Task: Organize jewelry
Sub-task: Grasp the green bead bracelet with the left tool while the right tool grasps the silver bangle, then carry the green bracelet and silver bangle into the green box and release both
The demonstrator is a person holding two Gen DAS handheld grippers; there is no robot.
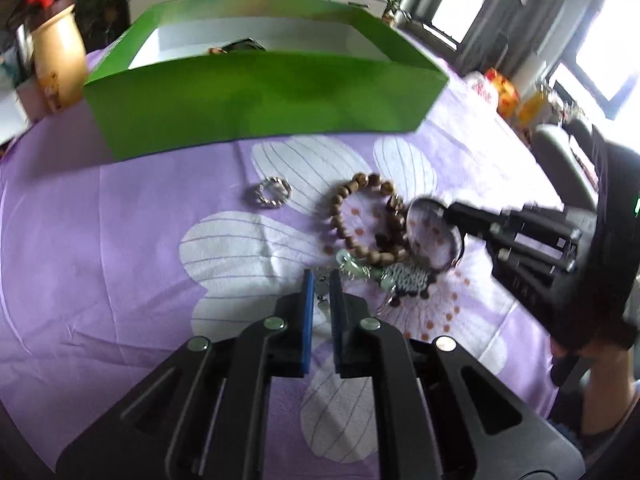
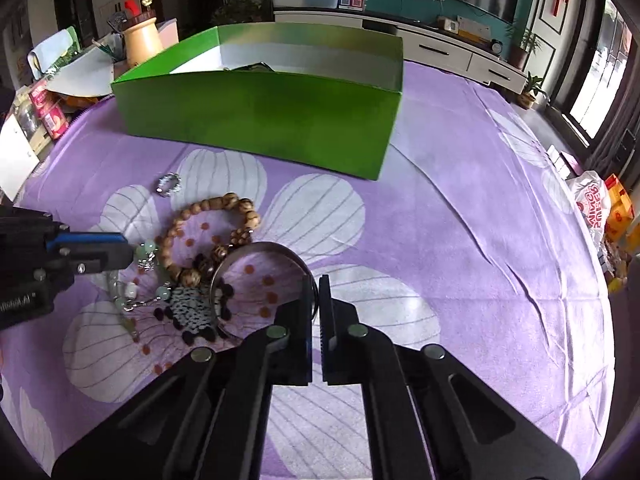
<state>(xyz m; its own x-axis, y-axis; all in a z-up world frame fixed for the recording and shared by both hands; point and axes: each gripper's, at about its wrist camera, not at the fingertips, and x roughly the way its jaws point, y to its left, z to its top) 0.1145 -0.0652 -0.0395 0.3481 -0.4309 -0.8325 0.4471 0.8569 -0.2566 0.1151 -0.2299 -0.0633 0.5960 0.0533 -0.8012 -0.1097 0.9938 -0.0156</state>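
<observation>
While the green box (image 2: pixel 260 116) sits in the upper middle of the frame on the purple flowered cloth (image 2: pixel 460 240), the right hand-held gripper (image 2: pixel 317 292) is clamped on the silver bangle (image 2: pixel 256 250), and the left hand-held gripper (image 1: pixel 320 282) pinches a pale green bead strand (image 1: pixel 322 290) beside the wooden bead bracelet (image 1: pixel 352 216).

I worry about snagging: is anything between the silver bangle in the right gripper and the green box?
Yes. The wooden bead bracelet lies touching the silver bangle on the box side; beyond it, cloth to the green box looks clear.
</observation>
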